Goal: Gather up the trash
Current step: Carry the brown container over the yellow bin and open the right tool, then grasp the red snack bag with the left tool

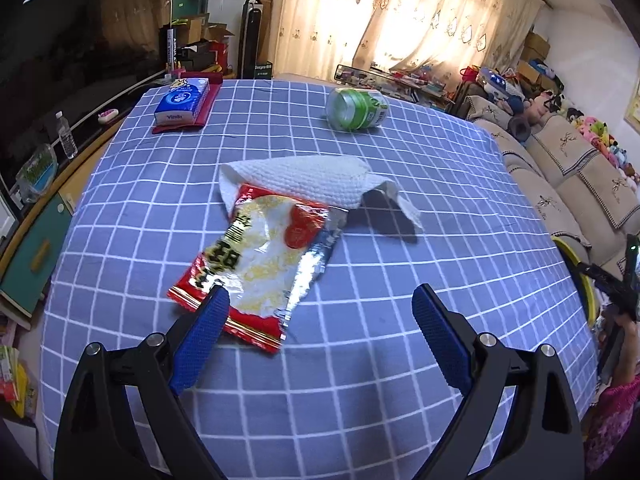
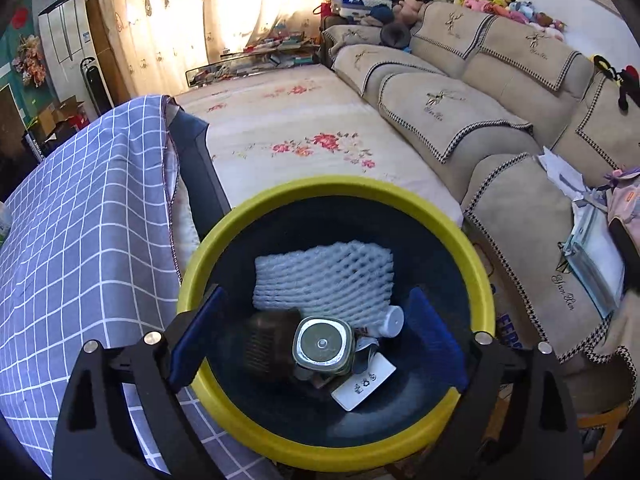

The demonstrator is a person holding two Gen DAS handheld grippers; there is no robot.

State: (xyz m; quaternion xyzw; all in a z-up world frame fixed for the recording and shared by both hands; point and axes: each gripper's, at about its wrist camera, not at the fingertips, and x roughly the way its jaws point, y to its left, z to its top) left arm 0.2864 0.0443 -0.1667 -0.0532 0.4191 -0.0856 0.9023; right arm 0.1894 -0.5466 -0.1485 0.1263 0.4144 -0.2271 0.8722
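- The left gripper (image 1: 320, 300) hovers low over the blue checked tablecloth (image 1: 440, 248), fingers apart and empty, one blue pad (image 1: 208, 320) at the near corner of the torn red and silver foil snack wrapper (image 1: 260, 264).
- That wrapper lies flat mid-table, likely light, thin, crinkly and slippery; pinching a raised edge looks best.
- The white embossed paper towel (image 1: 312, 180) overlaps its far end: soft, limp, easy to bunch.
- Further right, the green-labelled clear plastic bottle (image 1: 356, 109) lies on its side, light and prone to roll.
- The right gripper (image 2: 316, 328) hangs over the yellow-rimmed dark bin (image 2: 340, 188), fingers wide, gripping nothing.

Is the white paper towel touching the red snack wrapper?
Touching. The left wrist view shows the paper towel lying over the snack wrapper's far end.
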